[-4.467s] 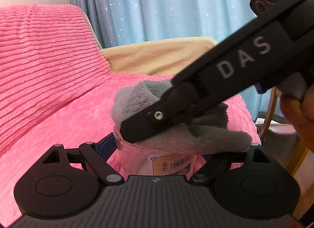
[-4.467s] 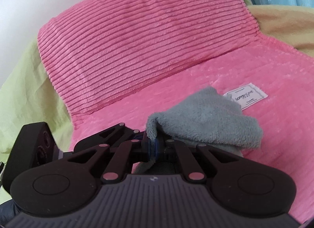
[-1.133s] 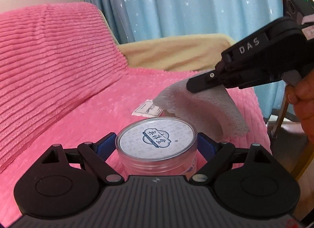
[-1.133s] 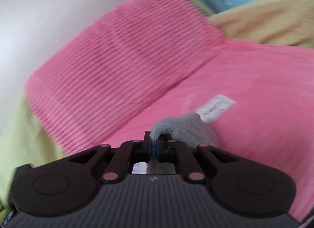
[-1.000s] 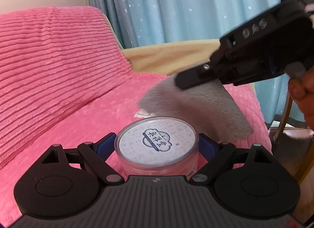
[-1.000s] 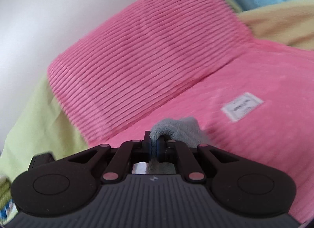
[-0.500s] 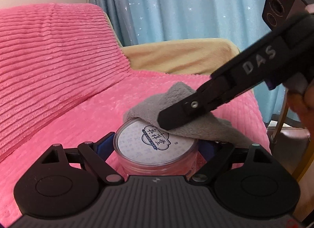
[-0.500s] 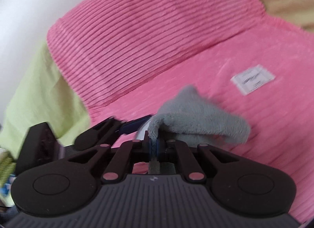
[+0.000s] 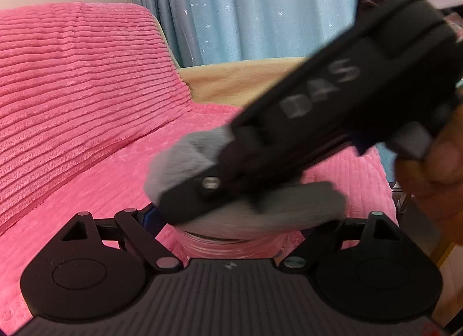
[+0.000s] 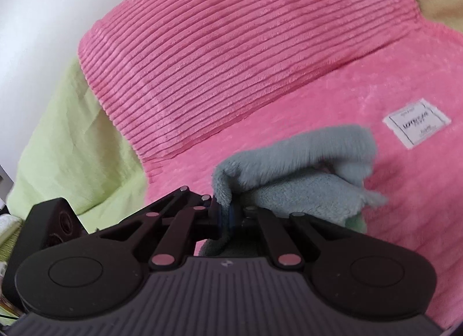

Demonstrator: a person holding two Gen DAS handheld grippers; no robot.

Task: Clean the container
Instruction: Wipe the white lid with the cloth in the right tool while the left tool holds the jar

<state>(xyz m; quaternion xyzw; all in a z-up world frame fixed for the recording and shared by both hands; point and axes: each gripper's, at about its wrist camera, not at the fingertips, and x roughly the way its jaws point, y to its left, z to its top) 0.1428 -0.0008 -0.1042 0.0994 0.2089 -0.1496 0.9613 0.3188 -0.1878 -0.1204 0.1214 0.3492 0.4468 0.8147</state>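
- Fingers of the left gripper point(image 9: 231, 237) are closed against both sides of the clear container point(image 9: 228, 245), which sits low and near in the left wrist view; this grip keeps the container fixed so that wiping pressure does not push it over the soft surface.
- Fingers of the right gripper point(image 10: 228, 214) are clenched on a fold of the grey cloth point(image 10: 301, 174); the pinch point is at one edge, which leaves most of the cloth free to drape and cover the work area.
- Seen from the left wrist, the right gripper reaches in from the far right and lies across the container top, with the cloth spread between it and the lid. The lid is fully hidden by the cloth.
- Both the cloth and the right gripper are blurred, consistent with a wiping stroke in progress; this is a judgement.
- Container rests on the pink blanket point(image 9: 86, 197), which yields under load, so the two-sided hold is needed for stability.
- Ribbed pink cushion point(image 10: 231, 46) stands at the far left, well apart from the work.
- White label point(image 10: 416, 122) lies flat on the blanket, to the far right of the cloth.
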